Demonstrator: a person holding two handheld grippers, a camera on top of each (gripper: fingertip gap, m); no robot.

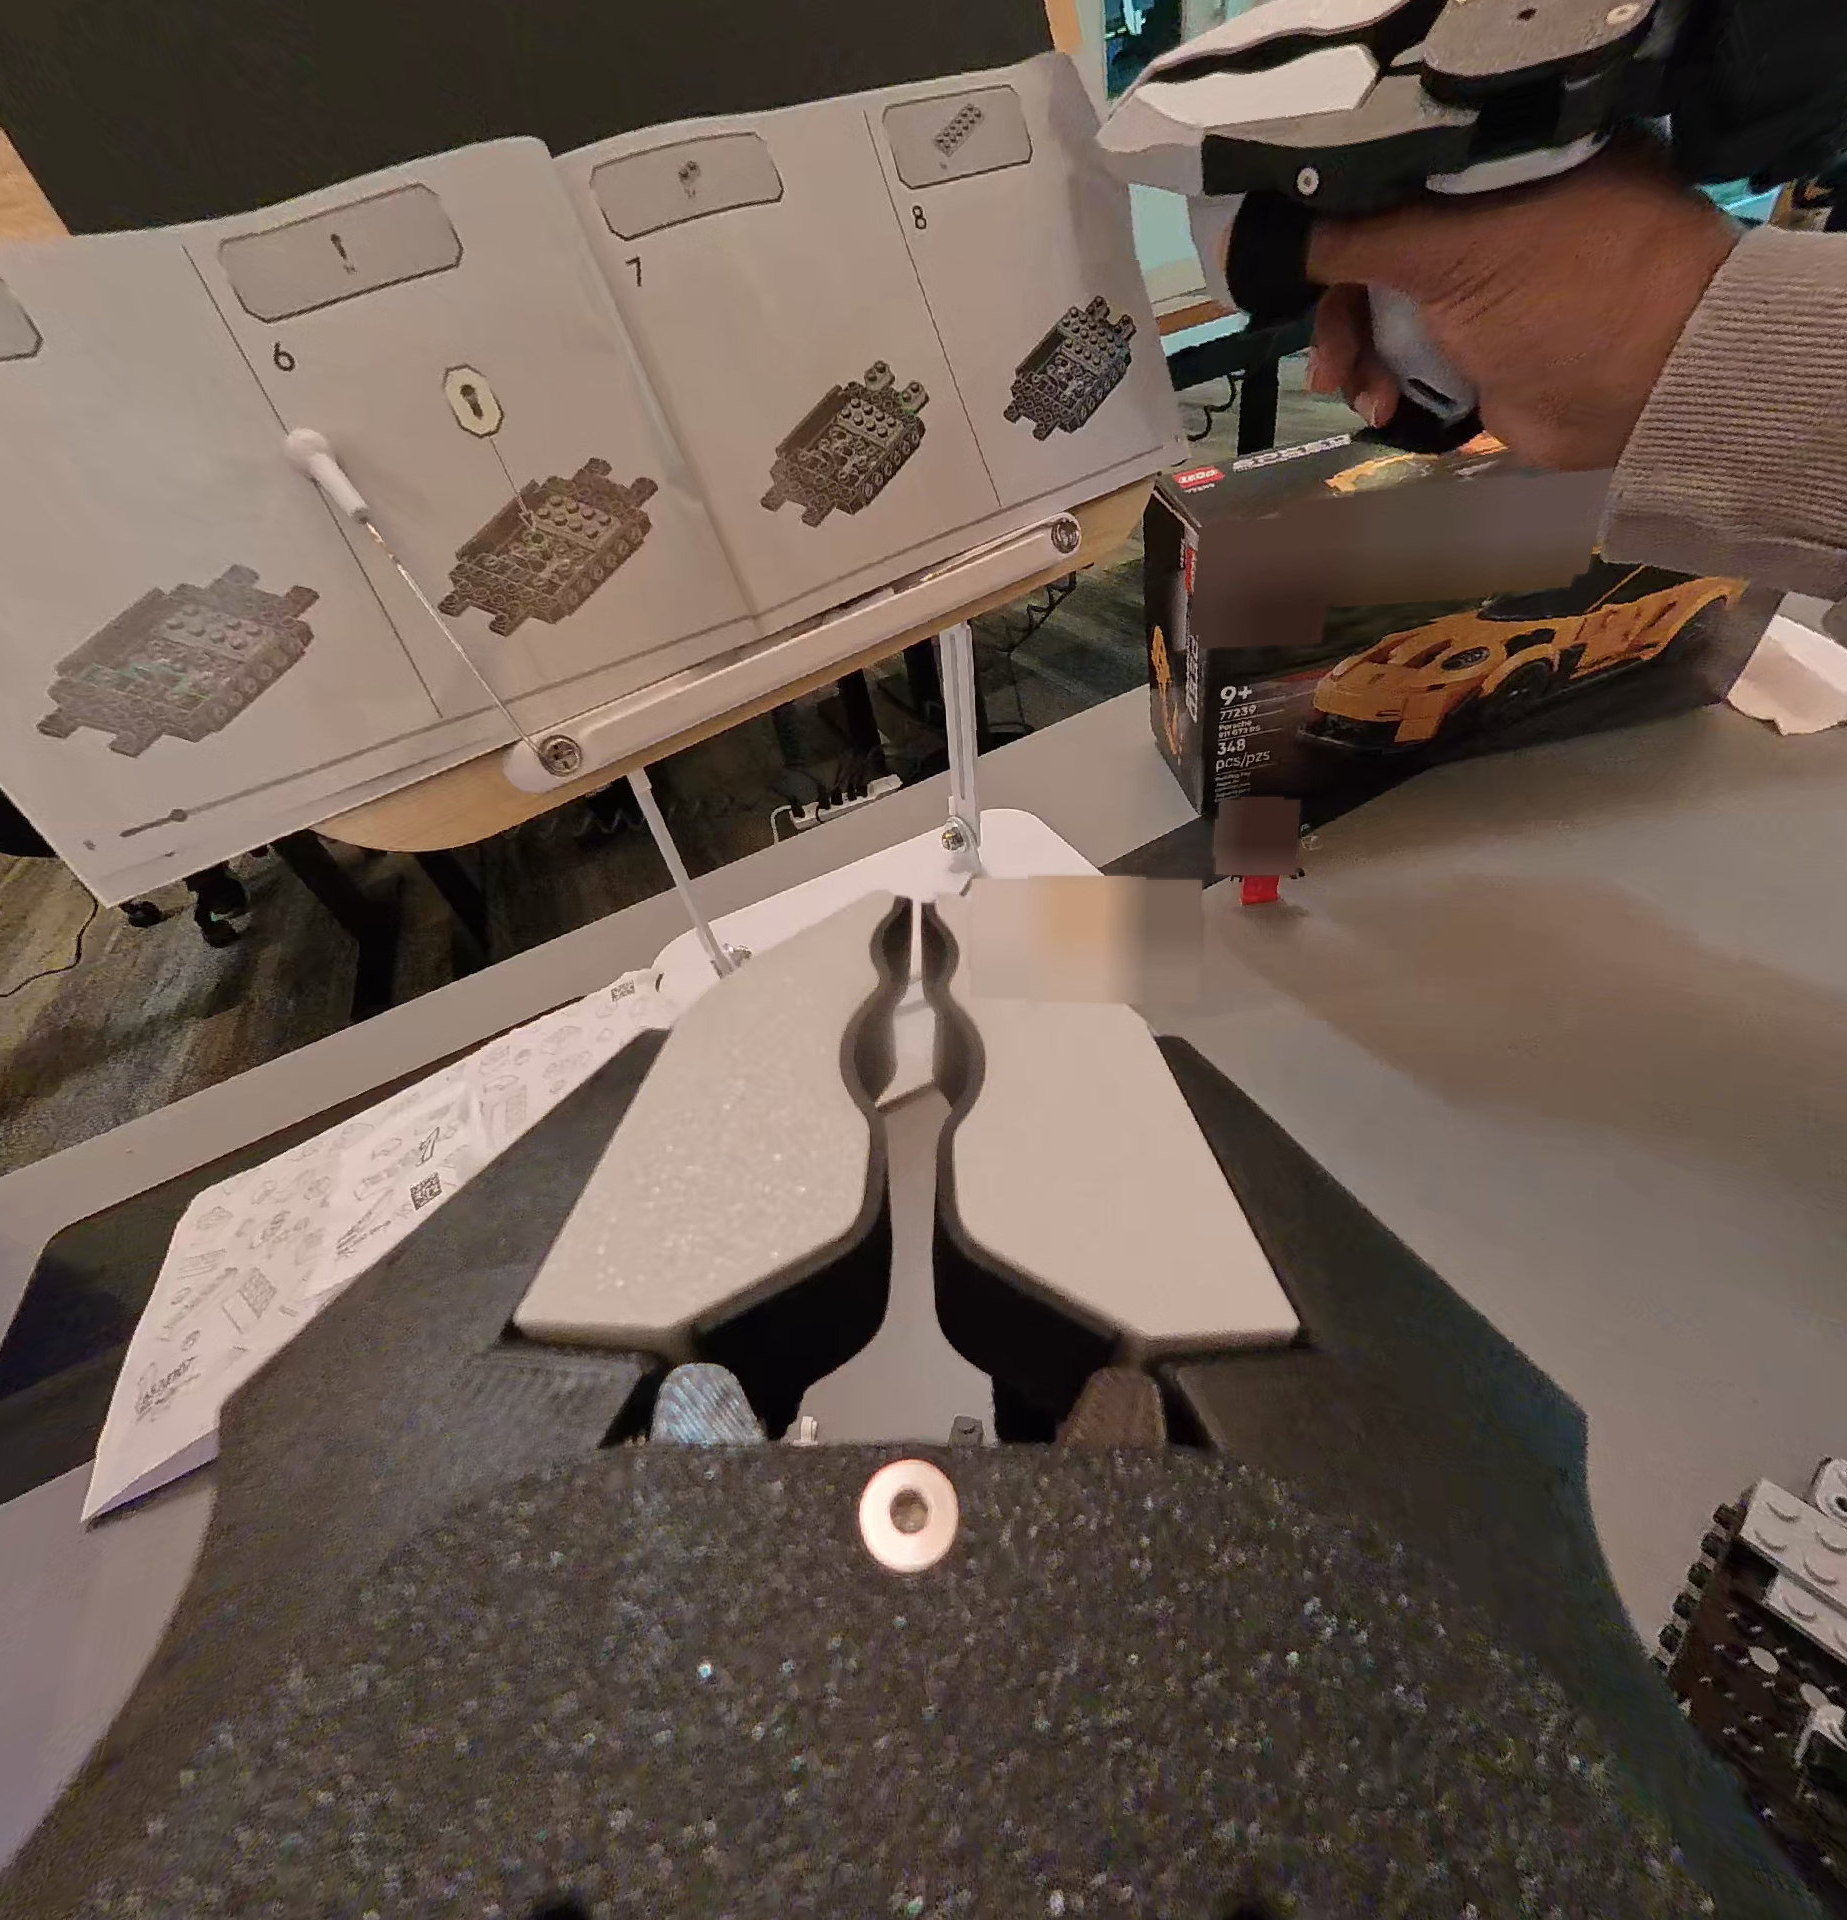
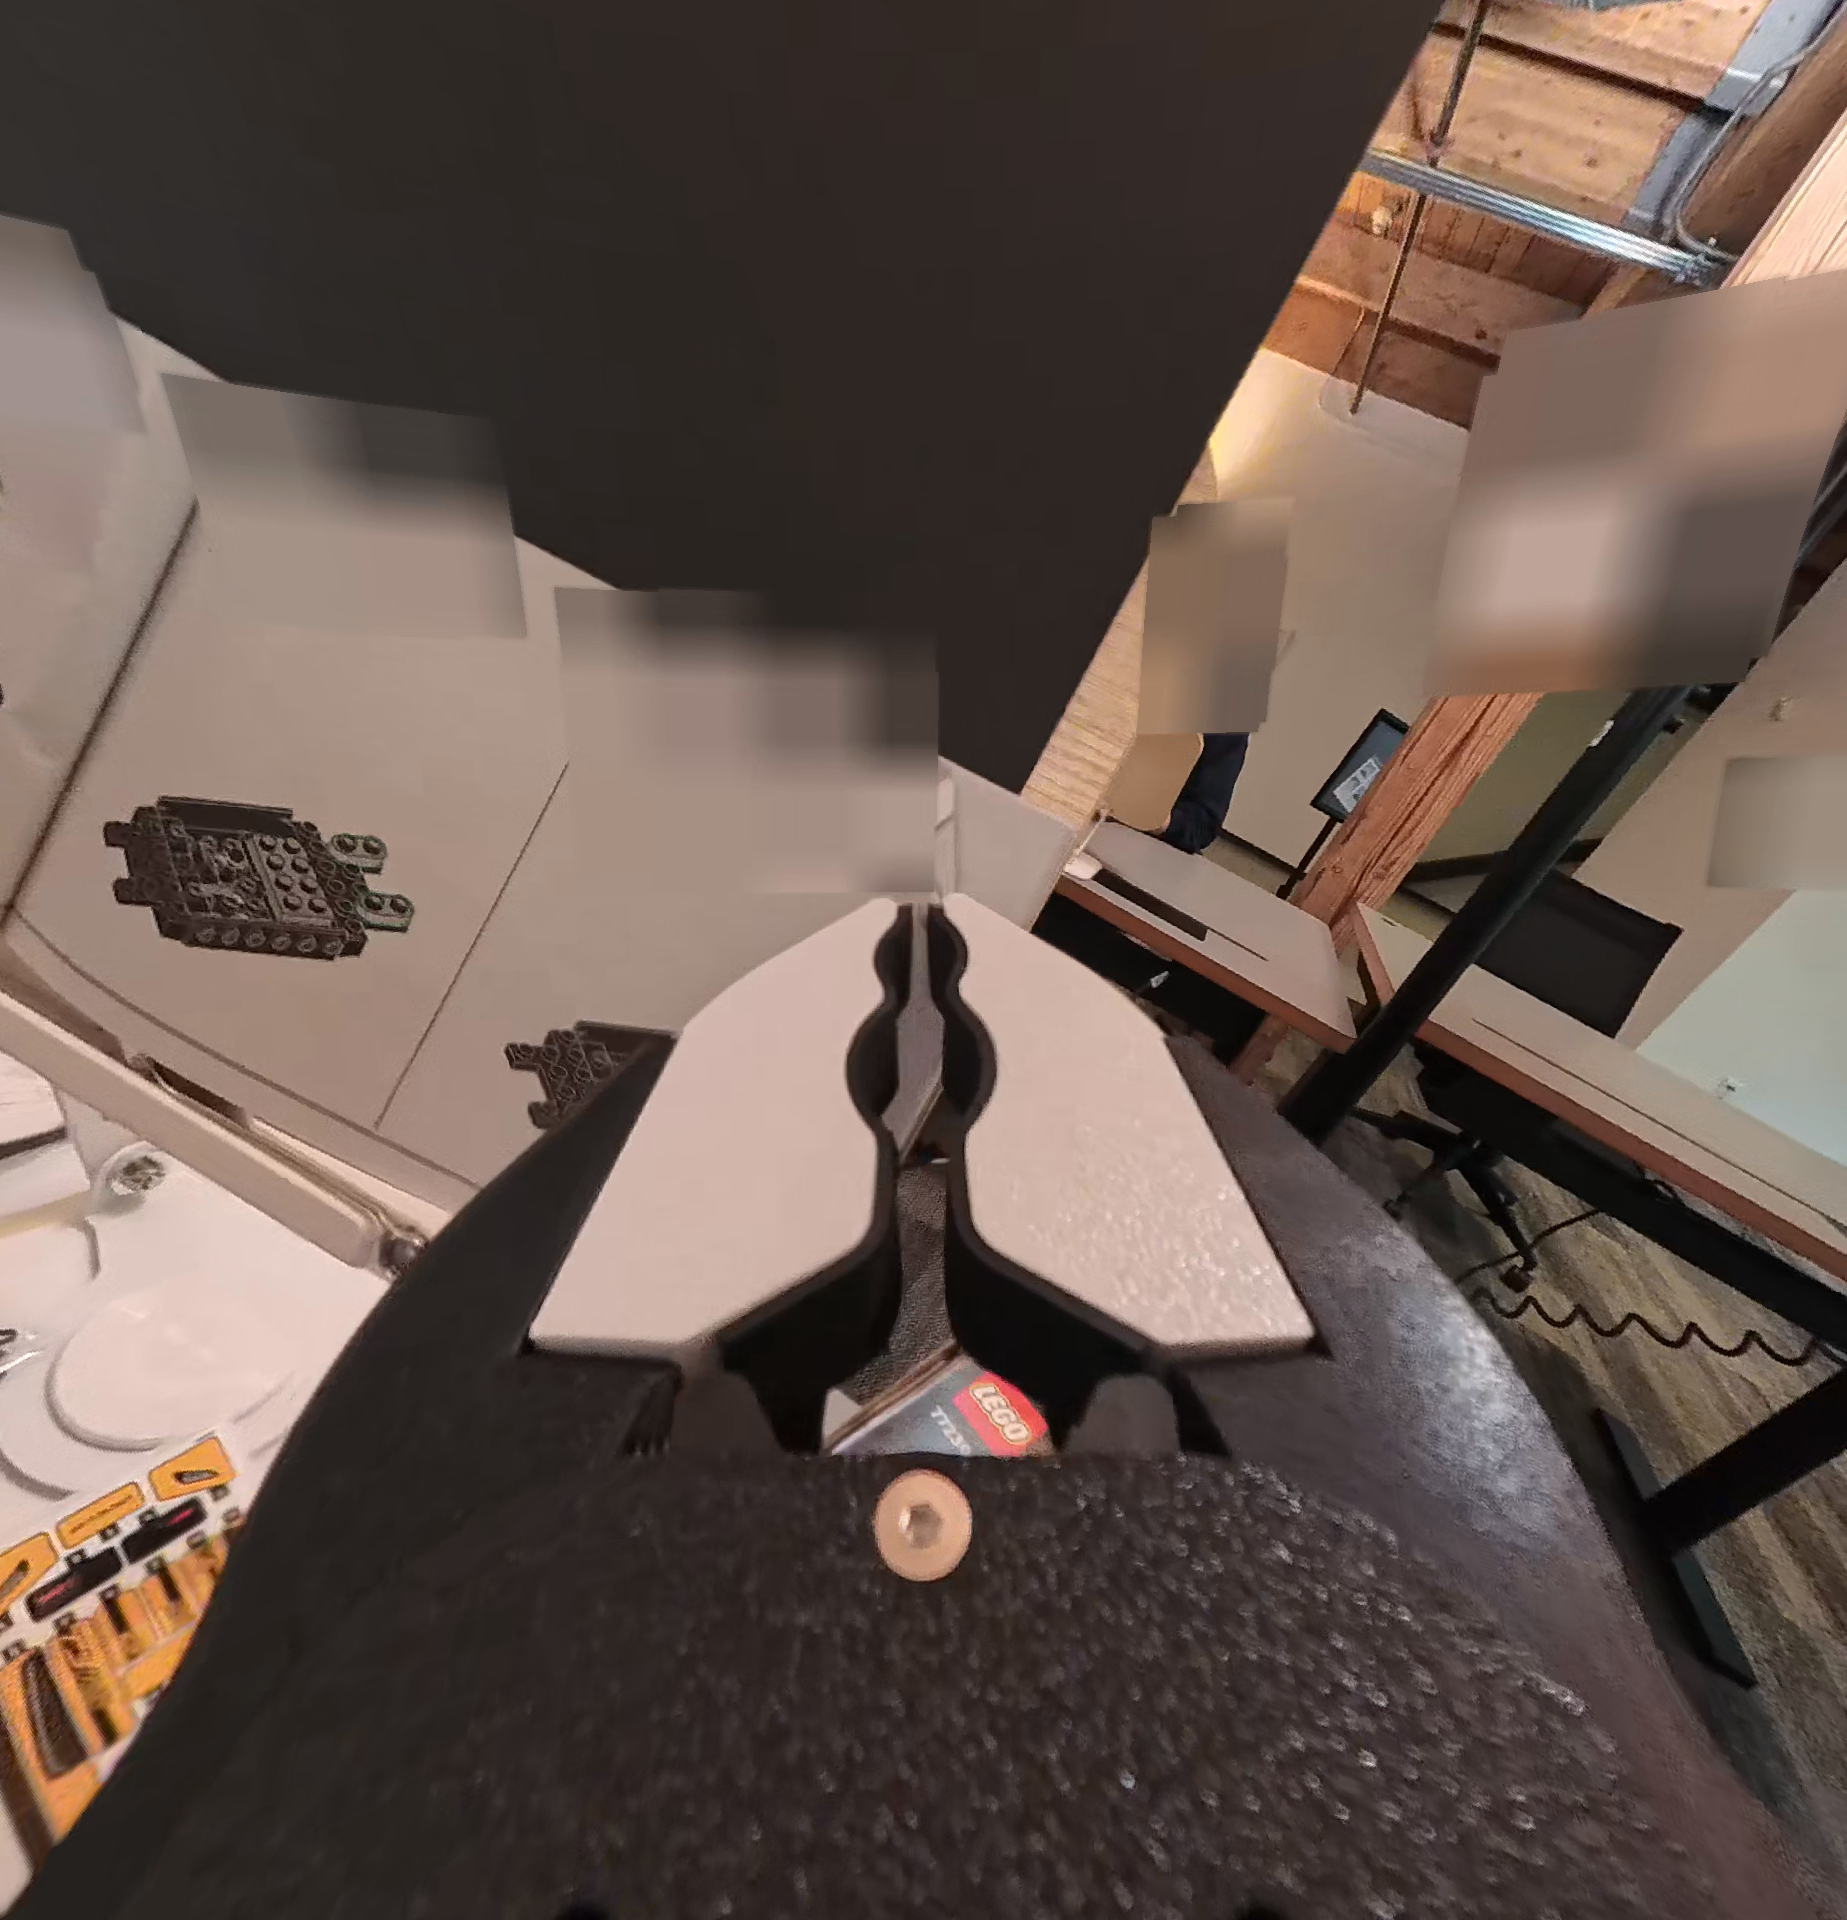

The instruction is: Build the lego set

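Note:
My left gripper (image 1: 917,916) hovers low over the grey table (image 1: 1521,1143), jaws shut with nothing between the tips. A partly built black and grey lego chassis (image 1: 1792,1642) sits at the bottom right edge, to the right of the gripper. A small red piece (image 1: 1260,888) lies on the table by the lego box (image 1: 1438,665). My right gripper (image 2: 921,920) is raised in the air, jaws shut and no piece seen in them. It also shows in the left wrist view (image 1: 1158,125), held by a hand above the box. The box top shows under it (image 2: 986,1418).
An open instruction booklet (image 1: 545,436) rests on a tilted stand with a white base (image 1: 1012,842) behind the left gripper; it also shows in the right wrist view (image 2: 275,831). A printed paper sheet (image 1: 316,1257) lies left. An orange sticker sheet (image 2: 88,1631) lies on the table. There is about 30 cm between the tips of the two grippers.

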